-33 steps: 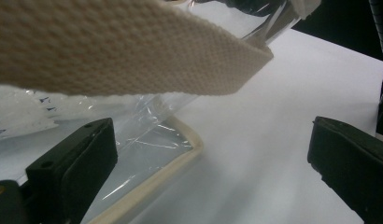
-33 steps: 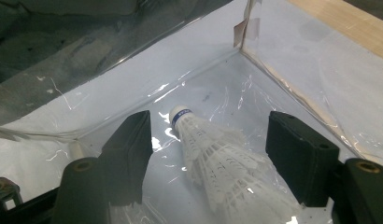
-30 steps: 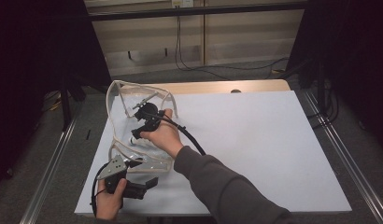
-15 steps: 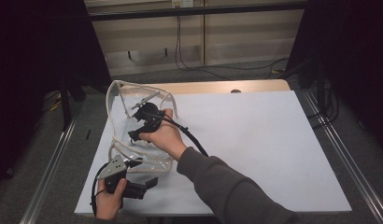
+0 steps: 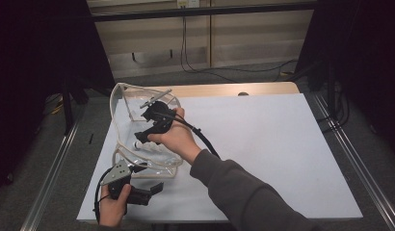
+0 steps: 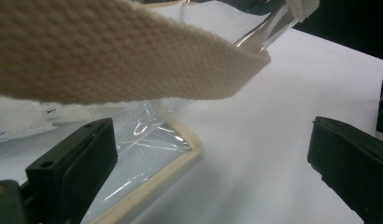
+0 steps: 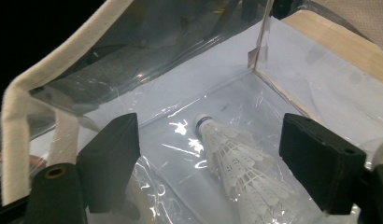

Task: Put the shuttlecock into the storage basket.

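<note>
Nearest the person, the left gripper (image 5: 156, 188) lies low at the near edge of the clear bag (image 5: 138, 159), held by the left hand (image 5: 111, 207). Its 2 jaws stand wide apart in the left gripper view with nothing pressed between them; the bag's cream-trimmed corner (image 6: 157, 175) lies on the white table (image 5: 272, 144) just beside 1 jaw, and a woven cream strap (image 6: 119, 60) of the bag hangs across above them.

Farther along, the right hand (image 5: 174, 137) holds the right gripper (image 5: 137, 140) over the bag's open mouth, pointing down into it. Its jaws have just been opening and now stand well apart, touching nothing.

Inside the bag, on its clear floor, lies 1 white shuttlecock (image 7: 236, 163) on its side, below and between those jaws but free of them, its cork end pointing toward the bag's far wall.

Beyond the bag, the table's wooden strip (image 5: 234, 89) runs along the far edge.
</note>
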